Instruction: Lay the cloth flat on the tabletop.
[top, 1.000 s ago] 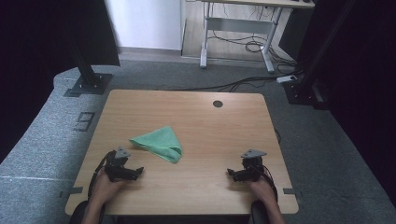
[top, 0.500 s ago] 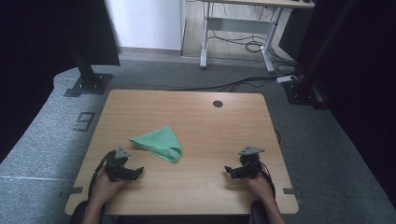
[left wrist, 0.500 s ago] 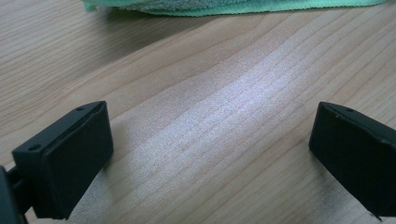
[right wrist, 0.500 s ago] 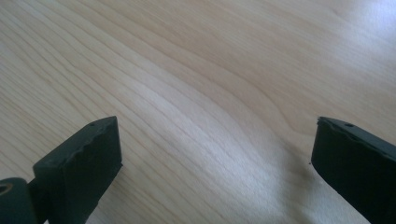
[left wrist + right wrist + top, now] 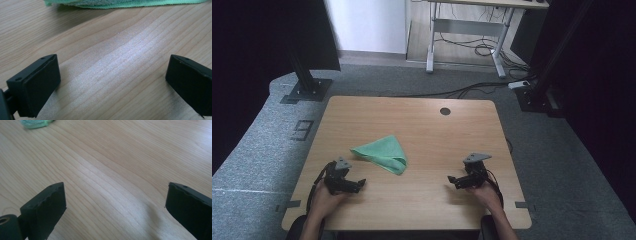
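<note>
The wooden table (image 5: 422, 130) takes up the middle of the high view, a round cable hole (image 5: 445, 111) near its far edge. On it, left of centre, lies the green cloth (image 5: 381, 154), folded into a rough triangle: its long axis runs from a narrow tip at the left down to the thicker folded end at the near right, with a third corner pointing toward the far edge. Near the front edge, the left gripper (image 5: 356, 185) sits low just short of the cloth, not touching it; in the left gripper view its jaws stand wide apart over bare wood, holding nothing, the cloth's hem (image 5: 125, 3) across the top. Well apart on the right, the right gripper (image 5: 453, 181) points left, jaws spread wide and empty too, the cloth (image 5: 35, 123) a small green patch far off.
</note>
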The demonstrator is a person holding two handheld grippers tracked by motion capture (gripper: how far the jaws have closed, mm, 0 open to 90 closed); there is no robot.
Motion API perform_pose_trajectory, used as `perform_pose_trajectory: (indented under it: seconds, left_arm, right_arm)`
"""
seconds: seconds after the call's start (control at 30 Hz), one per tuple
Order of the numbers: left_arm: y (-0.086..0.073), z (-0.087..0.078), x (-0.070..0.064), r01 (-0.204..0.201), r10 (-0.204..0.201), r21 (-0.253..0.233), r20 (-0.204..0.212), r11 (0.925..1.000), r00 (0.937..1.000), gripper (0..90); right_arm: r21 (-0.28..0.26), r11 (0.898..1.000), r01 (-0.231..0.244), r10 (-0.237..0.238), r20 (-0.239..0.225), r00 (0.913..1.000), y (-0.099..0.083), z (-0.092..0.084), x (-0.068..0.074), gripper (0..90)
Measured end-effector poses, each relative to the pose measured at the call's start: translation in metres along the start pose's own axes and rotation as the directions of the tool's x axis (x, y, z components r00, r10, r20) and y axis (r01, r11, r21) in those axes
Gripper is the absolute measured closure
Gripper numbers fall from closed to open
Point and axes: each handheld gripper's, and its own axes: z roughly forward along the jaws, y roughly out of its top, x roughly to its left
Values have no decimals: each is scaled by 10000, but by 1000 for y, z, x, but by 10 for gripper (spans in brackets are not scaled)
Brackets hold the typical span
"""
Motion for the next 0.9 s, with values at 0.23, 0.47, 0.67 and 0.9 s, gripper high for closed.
perform_pose_trajectory:
  seconds: [0.23, 0.47, 0.67, 0.9]
  left_arm:
    - [0, 0, 0, -2, 2, 2, 2, 10000, 10000, 0]
    - [0, 0, 0, 1, -1, 3, -2, 10000, 10000, 0]
    - [0, 0, 0, -3, 3, 3, 0, 10000, 10000, 0]
    - [0, 0, 0, -2, 2, 2, 1, 10000, 10000, 0]
  right_arm:
    - [45, 9998, 208, -207, -220, 9995, 11, 4, 4, 84]
    - [-54, 9995, 318, -320, -453, 9985, 22, 8, 9, 137]
    - [26, 9995, 316, -314, -660, 9973, 28, 13, 13, 182]
    - [-105, 9995, 300, -307, -793, 9964, 35, 17, 16, 224]
